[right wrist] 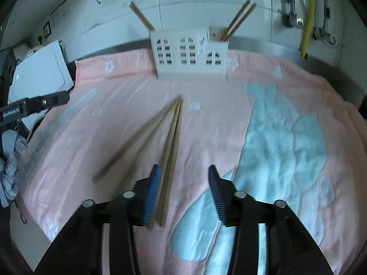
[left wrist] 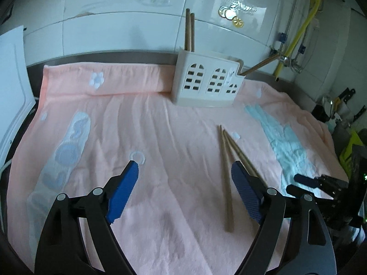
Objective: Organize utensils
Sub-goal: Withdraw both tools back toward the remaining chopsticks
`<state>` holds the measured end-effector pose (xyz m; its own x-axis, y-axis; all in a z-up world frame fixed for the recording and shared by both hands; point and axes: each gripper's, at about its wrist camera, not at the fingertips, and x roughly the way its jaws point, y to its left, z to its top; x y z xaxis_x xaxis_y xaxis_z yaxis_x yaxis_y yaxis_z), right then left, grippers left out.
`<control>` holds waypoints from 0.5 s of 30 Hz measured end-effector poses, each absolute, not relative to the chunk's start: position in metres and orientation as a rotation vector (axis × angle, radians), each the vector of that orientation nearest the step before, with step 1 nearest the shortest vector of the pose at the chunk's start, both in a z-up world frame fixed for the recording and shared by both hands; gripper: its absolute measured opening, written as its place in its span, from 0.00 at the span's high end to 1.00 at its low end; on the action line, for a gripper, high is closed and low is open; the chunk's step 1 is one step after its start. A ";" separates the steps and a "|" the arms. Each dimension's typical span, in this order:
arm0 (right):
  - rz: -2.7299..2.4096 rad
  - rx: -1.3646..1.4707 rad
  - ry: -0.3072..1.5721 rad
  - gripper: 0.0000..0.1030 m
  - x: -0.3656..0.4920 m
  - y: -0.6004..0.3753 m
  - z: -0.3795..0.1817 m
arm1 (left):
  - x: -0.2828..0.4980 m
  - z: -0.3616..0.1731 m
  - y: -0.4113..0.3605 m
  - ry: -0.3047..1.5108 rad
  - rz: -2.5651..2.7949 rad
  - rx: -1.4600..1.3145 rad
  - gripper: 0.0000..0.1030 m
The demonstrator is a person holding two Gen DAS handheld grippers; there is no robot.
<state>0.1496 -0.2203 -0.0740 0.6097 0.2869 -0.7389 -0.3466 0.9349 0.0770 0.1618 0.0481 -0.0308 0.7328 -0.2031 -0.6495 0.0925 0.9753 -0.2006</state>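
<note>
A white utensil holder shaped like a house stands at the back of the pink towel; it also shows in the right wrist view. Chopsticks stand in its two ends. Loose wooden chopsticks lie on the towel, fanned out from one point. My left gripper is open and empty, the chopsticks near its right finger. My right gripper is open over the towel, with two chopsticks lying just inside its left finger.
A white board leans at the left edge. A tiled wall rises behind the steel counter rim, with a yellow pipe and taps at the right. The right gripper shows at the right edge of the left wrist view.
</note>
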 end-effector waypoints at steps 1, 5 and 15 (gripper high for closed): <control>0.368 -0.074 0.849 0.67 0.148 -0.220 -0.078 | 0.160 -0.032 0.049 0.732 -0.158 -0.160 0.20; 0.372 -0.072 0.869 0.71 0.147 -0.217 -0.088 | 0.154 -0.035 0.050 0.735 -0.143 -0.153 0.20; 0.384 -0.054 0.907 0.83 0.153 -0.210 -0.102 | 0.147 -0.052 0.036 0.774 -0.166 -0.121 0.20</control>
